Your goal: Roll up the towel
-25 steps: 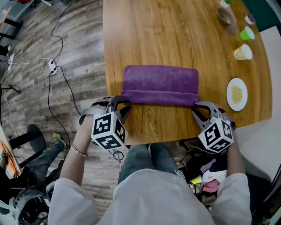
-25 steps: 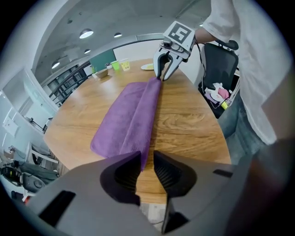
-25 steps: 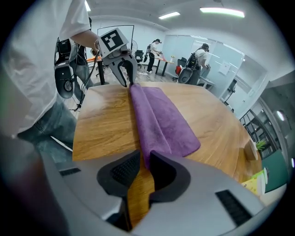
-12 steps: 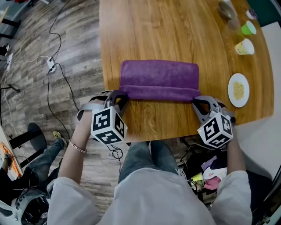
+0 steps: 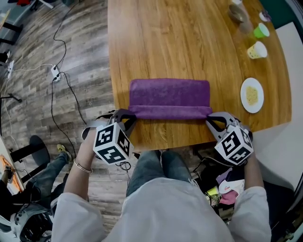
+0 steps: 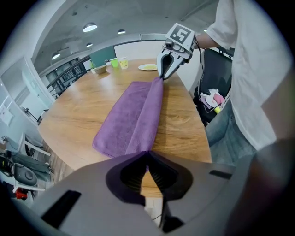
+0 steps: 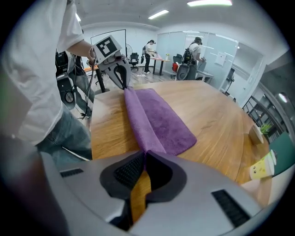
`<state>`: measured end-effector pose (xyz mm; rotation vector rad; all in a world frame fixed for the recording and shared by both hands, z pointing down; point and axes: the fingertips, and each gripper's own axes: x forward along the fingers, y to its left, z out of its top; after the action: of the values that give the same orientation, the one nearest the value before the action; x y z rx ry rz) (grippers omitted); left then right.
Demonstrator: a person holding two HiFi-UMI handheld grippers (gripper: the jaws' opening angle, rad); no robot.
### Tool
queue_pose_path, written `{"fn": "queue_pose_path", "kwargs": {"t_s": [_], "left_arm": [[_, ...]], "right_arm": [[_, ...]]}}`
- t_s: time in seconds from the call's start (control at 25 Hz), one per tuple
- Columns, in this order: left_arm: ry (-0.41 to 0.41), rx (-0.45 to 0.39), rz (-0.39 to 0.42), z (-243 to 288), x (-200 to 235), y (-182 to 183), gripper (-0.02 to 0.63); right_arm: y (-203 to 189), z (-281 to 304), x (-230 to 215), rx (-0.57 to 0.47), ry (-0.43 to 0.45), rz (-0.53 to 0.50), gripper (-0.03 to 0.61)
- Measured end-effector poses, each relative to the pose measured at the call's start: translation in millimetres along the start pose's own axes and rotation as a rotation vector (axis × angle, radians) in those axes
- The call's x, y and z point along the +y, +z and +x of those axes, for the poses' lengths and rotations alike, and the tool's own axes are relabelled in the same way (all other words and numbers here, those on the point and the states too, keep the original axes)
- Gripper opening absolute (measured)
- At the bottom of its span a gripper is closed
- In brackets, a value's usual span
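A purple towel [image 5: 169,93] lies flat on the wooden table [image 5: 189,42], its near long edge turned over into a narrow fold [image 5: 169,112]. My left gripper [image 5: 130,114] is shut on the fold's left end, and the cloth runs right into its closed tips in the left gripper view [image 6: 147,155]. My right gripper [image 5: 209,117] is shut on the fold's right end; purple cloth is pinched between its pads in the right gripper view [image 7: 144,155]. Each gripper view also shows the other gripper at the fold's far end: the right gripper [image 6: 162,73] and the left gripper [image 7: 122,78].
A white plate with food [image 5: 251,94] sits right of the towel. Behind it stand a yellow cup [image 5: 257,49], a green cup [image 5: 261,30] and a bowl [image 5: 236,12]. The table's near edge is just below both grippers. Cables and a power strip [image 5: 56,72] lie on the floor at left.
Both grippers have drawn in toward the table's near edge, taking the towel's folded edge with them. The towel now lies closer to that edge.
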<state>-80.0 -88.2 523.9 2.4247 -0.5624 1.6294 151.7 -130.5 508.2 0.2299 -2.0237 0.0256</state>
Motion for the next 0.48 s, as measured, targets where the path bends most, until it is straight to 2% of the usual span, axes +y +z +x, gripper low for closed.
{"fn": "queue_pose_path", "kwargs": {"t_s": [0.2, 0.48], "left_arm": [[-0.036, -0.025, -0.092, -5.3, 10.9, 6.2, 0.021], [-0.038, -0.025, -0.161, -3.0, 47.3, 10.3, 0.021]], "right_arm": [[4.6, -6.7, -13.2, -0.009, 0.007, 0.046, 0.018], [14.2, 3.0, -43.3, -0.014, 0.012, 0.106, 0.018]]}}
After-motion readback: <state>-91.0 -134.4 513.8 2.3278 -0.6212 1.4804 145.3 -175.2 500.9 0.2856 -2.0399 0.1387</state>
